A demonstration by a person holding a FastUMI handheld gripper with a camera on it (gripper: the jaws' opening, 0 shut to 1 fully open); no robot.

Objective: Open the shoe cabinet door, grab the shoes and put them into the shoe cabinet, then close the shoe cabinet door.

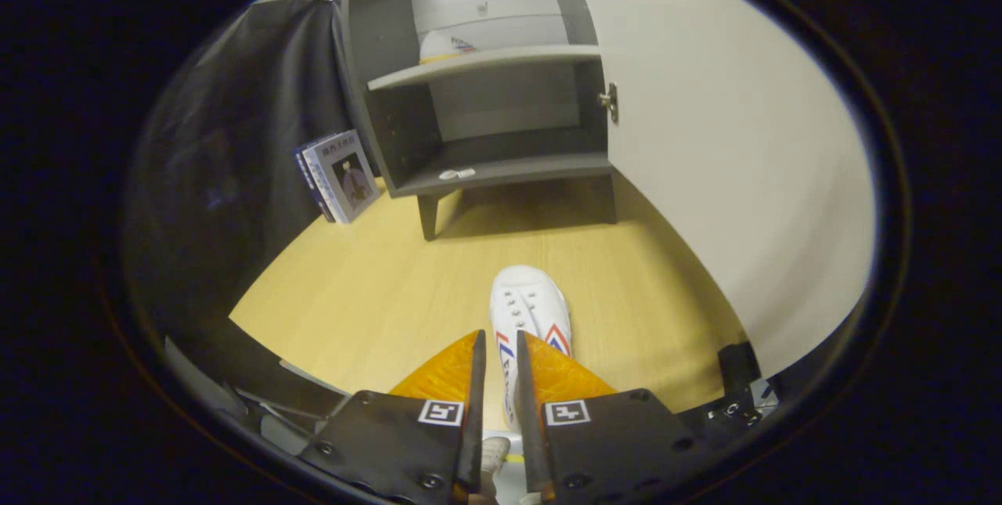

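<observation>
The claw [499, 364] is narrow, and its two fingers press on the side wall of a white shoe [526, 309], near the heel opening. The shoe hangs in the grip, above the wooden floor [376, 293]. Its toe points forward, away from the claw and toward the cabinet [477, 59], so the long axis of the shoe runs along the line of the fingers.

The cabinet stands straight ahead, well apart from the shoe, with its door [728, 160] swung open to the right. Inside there are two levels. On the upper shelf [485, 63] a second shoe [442, 47] already lies at the left. The lower shelf [501, 171] holds only a small white piece [456, 174], near the front edge; I cannot tell what it is. I judge that the coming move is to carry the shoe forward and up, toe first, into the opening, and the toe already points the correct way for this.

The heel of the held shoe is hidden behind the fingers, so how deep the grip is I cannot say. Of the second shoe, the shelf covers the lower part. Some books [340, 174] lean beside the left leg of the cabinet.
</observation>
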